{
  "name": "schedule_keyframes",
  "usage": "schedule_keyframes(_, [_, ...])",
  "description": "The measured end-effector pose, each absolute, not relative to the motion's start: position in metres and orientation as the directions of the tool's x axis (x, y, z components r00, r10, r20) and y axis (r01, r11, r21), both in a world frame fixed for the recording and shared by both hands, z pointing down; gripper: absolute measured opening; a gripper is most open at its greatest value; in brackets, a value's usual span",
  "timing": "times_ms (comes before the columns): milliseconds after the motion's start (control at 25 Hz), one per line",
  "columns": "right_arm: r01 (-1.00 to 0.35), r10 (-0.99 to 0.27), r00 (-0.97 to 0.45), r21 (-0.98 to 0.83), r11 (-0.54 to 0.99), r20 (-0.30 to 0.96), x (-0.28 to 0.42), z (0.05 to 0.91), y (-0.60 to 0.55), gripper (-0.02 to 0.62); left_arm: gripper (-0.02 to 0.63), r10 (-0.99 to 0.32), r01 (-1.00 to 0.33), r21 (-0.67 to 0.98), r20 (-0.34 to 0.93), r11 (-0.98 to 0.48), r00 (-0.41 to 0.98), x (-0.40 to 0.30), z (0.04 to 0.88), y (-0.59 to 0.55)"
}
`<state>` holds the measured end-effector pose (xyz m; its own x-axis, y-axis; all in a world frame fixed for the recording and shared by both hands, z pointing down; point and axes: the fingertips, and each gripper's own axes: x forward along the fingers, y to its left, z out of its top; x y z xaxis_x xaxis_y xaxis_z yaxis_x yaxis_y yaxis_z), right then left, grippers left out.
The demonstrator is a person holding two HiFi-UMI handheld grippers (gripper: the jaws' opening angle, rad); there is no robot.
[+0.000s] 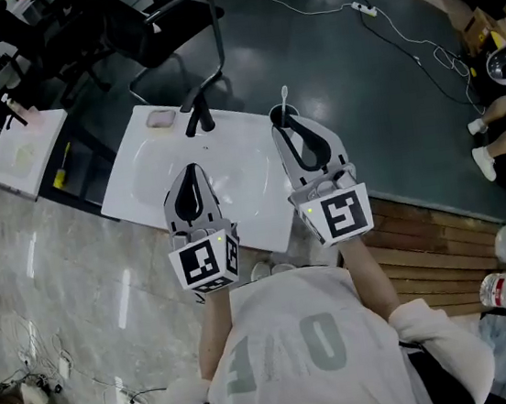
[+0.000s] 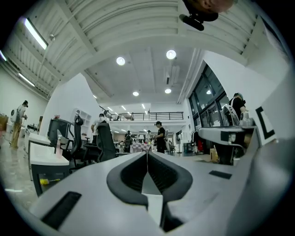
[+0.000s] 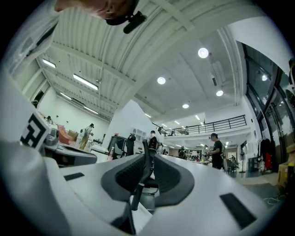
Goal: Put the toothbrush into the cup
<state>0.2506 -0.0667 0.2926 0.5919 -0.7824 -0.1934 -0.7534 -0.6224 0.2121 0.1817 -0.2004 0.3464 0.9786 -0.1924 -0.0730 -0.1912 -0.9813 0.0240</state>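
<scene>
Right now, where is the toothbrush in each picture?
Head view: the toothbrush pokes up from the right tool's tip, top middle.
Left gripper view: not in it.
Right gripper view: centre, its dark handle pinched between the jaws.
Shared landmark: the right tool, which shows in all three views.

The surface here is a white basin top (image 1: 139, 179) with one shallow bowl sunk into the middle. A black faucet (image 1: 198, 118) stands at the far edge. Just left of it, near the far left corner, sits what looks like a small pinkish soap dish (image 1: 161, 119). At the far right corner there's a dark cup (image 1: 279, 115), mostly hidden. The whole unit stands on a dark floor (image 1: 358, 90).
</scene>
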Motion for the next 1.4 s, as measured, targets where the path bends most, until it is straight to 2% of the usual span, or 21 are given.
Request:
schedule_keyframes(120, [-0.778,-0.799,0.562,0.192,-0.598,-0.214,0.229,0.297,-0.075,0.056,0.028,-0.203,-0.202,0.022,-0.085,-0.979,0.975,0.179,0.342,-0.205])
schedule_keyframes(240, [-0.816,-0.826,0.551,0.129,-0.563,-0.119,0.22,0.324,-0.081,0.043,0.028,-0.207,-0.206,0.019,-0.101,-0.978,0.973,0.178,0.338,-0.209])
schedule_keyframes(360, [-0.829,-0.832,0.55,0.07,-0.555,-0.076,0.218,0.342,-0.082,0.034,0.028,-0.207,-0.208,0.01,-0.106,-0.978,0.972,0.176,0.337,-0.21])
schedule_keyframes(1400, [-0.814,-0.812,0.581,-0.01,-0.581,-0.052,0.228,0.358,-0.073,0.031,0.028,-0.165,-0.166,-0.002,-0.092,-0.986,0.982,0.181,0.343,-0.197])
